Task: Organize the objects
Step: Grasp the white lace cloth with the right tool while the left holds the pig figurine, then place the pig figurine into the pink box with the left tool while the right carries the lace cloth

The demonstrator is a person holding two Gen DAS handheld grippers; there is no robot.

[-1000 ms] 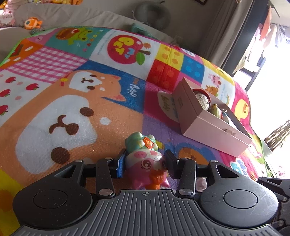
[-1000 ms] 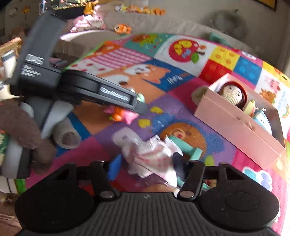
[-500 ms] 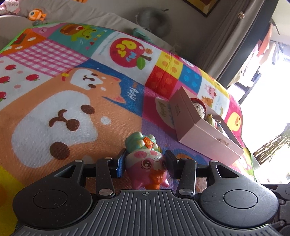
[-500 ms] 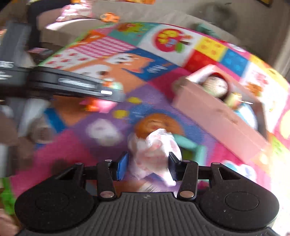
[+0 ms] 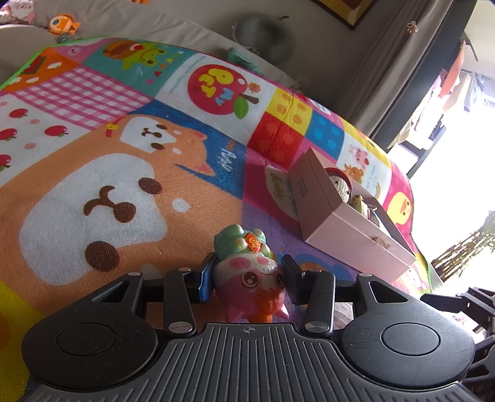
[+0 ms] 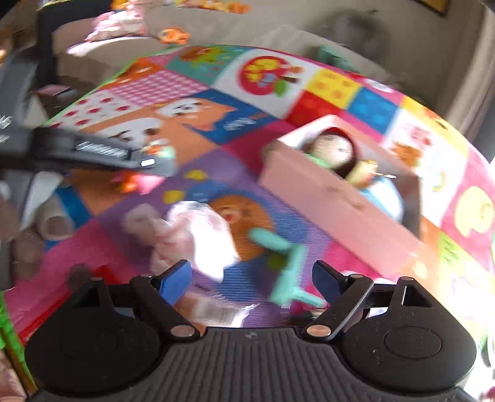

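Observation:
My left gripper (image 5: 249,276) is shut on a pink pig toy with a green hat (image 5: 247,272), held above the colourful play mat (image 5: 92,185). A pink open box (image 5: 346,228) with several toys inside lies on the mat to the right and ahead. In the right wrist view, blurred by motion, my right gripper (image 6: 252,283) is open. A white and pink crumpled toy (image 6: 198,238) lies on the mat by its left finger, and a teal toy (image 6: 284,263) lies between the fingers. The pink box (image 6: 337,198) is ahead to the right. The left gripper (image 6: 154,160) shows at the left.
A grey sofa (image 5: 185,31) with an orange fish toy (image 5: 62,24) stands beyond the mat. A grey round cushion (image 5: 263,37) lies on it. Curtains and a bright window (image 5: 448,154) are on the right. A brown plush (image 6: 21,241) sits at the left edge.
My right gripper has opened and let go of the white and pink toy, which now lies on the mat. My left gripper has risen slightly with the pig toy.

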